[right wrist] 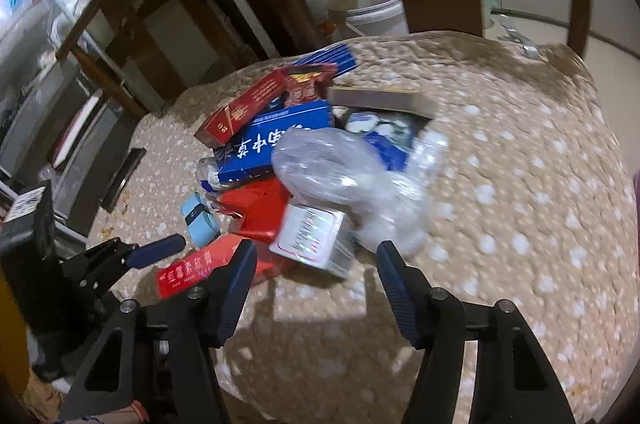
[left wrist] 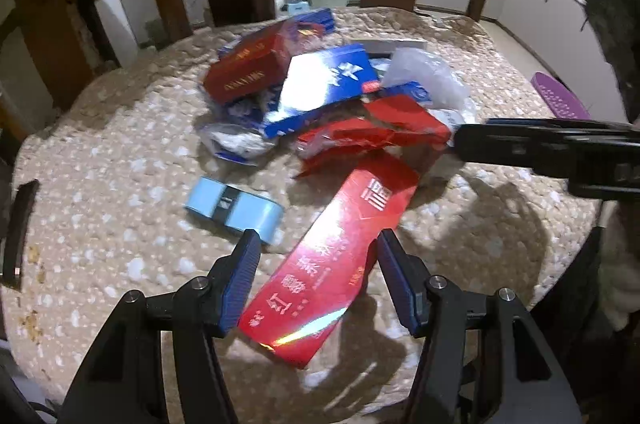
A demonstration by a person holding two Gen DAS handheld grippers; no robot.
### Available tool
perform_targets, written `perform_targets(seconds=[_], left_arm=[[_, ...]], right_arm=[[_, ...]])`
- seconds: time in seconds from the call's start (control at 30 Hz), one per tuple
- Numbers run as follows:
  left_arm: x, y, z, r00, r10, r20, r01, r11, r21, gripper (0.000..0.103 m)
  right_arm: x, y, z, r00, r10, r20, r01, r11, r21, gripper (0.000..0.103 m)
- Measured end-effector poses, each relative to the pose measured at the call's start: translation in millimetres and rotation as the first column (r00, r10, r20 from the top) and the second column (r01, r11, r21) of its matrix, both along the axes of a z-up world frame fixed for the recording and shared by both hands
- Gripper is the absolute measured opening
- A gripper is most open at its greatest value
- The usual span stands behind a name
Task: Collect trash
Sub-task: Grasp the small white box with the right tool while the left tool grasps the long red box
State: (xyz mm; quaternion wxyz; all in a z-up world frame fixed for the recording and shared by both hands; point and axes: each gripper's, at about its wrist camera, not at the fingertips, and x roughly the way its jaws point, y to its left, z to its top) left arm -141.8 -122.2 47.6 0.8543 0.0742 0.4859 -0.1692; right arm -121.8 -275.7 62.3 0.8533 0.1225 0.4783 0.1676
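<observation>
Heaping at the middle of the mottled table (left wrist: 100, 144): a trash pile (left wrist: 320, 96) of flattened cartons and wrappers.
Long red carton (left wrist: 320, 264) on the pile's near side, lying between the parted, unclamped left gripper (left wrist: 316, 244) jaws; clear plastic bag (right wrist: 340, 176) on the pile; silver box (right wrist: 312, 236) at the pile's near edge, beyond the right gripper (right wrist: 316, 256) (jaws apart, empty); light-blue box (left wrist: 232, 208) left of the carton.
</observation>
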Motion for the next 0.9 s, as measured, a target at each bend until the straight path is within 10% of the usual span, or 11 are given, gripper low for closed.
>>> perform_targets(seconds=[0.2,0.43,0.9], left_arm=[[-3,-4,-10,0.999,-0.014,-0.051,0.012,0.999,-0.031,0.062],[-13,2,5,0.999,0.002,-0.034,-0.005,0.997,-0.083,0.032],[-7,-5,-13,0.996,0.051,-0.077,-0.053,0.998,-0.029,0.025]], right_arm=[[10,1,-15,0.999,0.02,-0.033,-0.021,1.0,-0.004,0.057],[6,-10,-18,0.999,0.002,-0.052,0.0,0.999,0.039,0.041],[-33,-47,-1,1.0,-0.003,-0.029,0.006,0.993,0.117,0.041]])
